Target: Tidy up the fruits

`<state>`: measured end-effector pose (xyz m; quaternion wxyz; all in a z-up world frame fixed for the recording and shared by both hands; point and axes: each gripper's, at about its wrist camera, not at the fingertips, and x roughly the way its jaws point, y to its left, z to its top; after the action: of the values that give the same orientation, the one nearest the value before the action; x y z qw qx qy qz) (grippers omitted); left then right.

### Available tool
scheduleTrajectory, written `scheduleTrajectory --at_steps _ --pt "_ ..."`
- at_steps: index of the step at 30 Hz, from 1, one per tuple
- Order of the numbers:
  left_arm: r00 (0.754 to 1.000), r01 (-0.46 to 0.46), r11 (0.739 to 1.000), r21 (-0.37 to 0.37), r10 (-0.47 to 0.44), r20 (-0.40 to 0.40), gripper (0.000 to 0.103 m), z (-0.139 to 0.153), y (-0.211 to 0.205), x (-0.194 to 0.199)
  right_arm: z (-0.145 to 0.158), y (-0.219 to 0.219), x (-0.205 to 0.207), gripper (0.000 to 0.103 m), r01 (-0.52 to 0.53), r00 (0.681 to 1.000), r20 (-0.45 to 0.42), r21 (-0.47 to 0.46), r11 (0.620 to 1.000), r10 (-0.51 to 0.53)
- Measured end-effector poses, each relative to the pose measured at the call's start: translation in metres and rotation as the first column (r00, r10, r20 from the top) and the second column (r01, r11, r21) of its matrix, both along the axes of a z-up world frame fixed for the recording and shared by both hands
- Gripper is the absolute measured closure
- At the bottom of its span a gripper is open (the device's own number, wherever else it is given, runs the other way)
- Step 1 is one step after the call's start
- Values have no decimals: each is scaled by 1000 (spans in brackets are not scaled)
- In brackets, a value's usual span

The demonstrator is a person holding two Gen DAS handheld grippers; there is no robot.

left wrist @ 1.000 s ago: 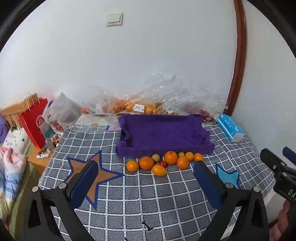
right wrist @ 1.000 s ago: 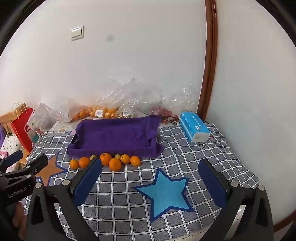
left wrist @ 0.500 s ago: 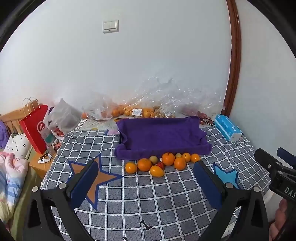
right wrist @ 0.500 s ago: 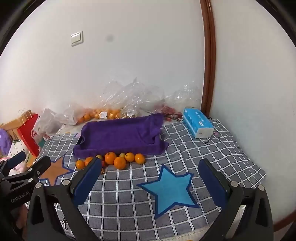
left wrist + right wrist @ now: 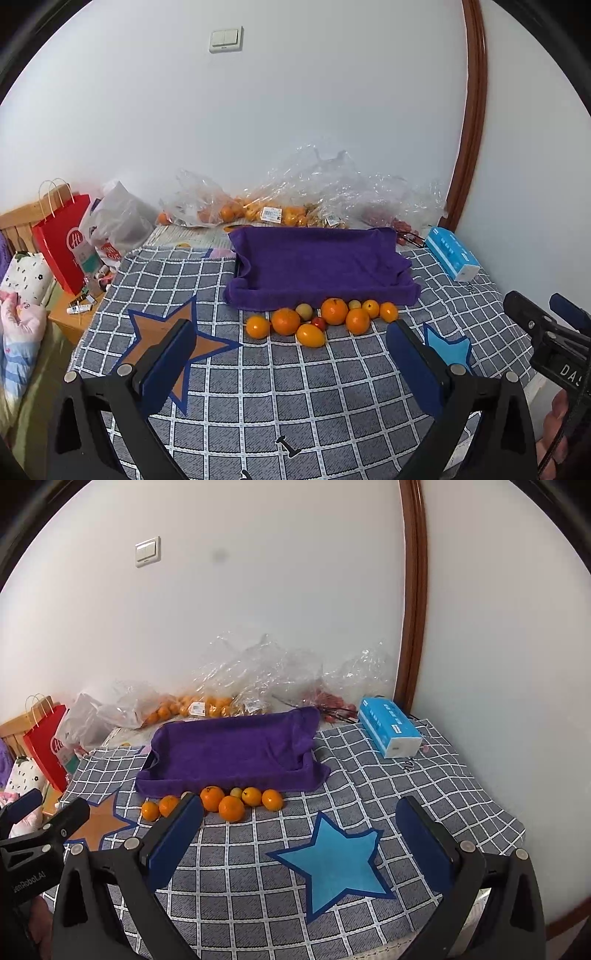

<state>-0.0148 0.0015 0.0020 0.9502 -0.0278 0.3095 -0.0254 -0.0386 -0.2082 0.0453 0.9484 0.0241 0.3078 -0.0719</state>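
Note:
A row of several small fruits (image 5: 321, 319), mostly oranges with a yellow oval one, a small red one and two pale green ones, lies on the checked cloth just in front of a tray lined with a purple towel (image 5: 317, 264). The same row (image 5: 221, 803) and tray (image 5: 232, 747) show in the right wrist view. My left gripper (image 5: 291, 363) is open and empty, a little short of the fruits. My right gripper (image 5: 299, 836) is open and empty, to the right of them; its left finger hides part of the row.
Clear plastic bags with more oranges (image 5: 258, 212) lie along the wall behind the tray. A blue tissue box (image 5: 389, 731) sits at the back right. A red paper bag (image 5: 64, 240) and clutter stand off the left edge. The table edge is near on the right.
Both grippers have risen and drawn back slightly, so the fruits and tray sit a bit lower and farther in view. Nothing on the table has moved.

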Motion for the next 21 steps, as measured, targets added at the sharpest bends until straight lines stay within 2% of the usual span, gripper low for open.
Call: scheduleTrajectory --at_steps 21 --pt "1000 -4 1000 -26 4 -7 0 -4 8 3 -7 6 7 1 -2 1000 -5 -15 1000 2"
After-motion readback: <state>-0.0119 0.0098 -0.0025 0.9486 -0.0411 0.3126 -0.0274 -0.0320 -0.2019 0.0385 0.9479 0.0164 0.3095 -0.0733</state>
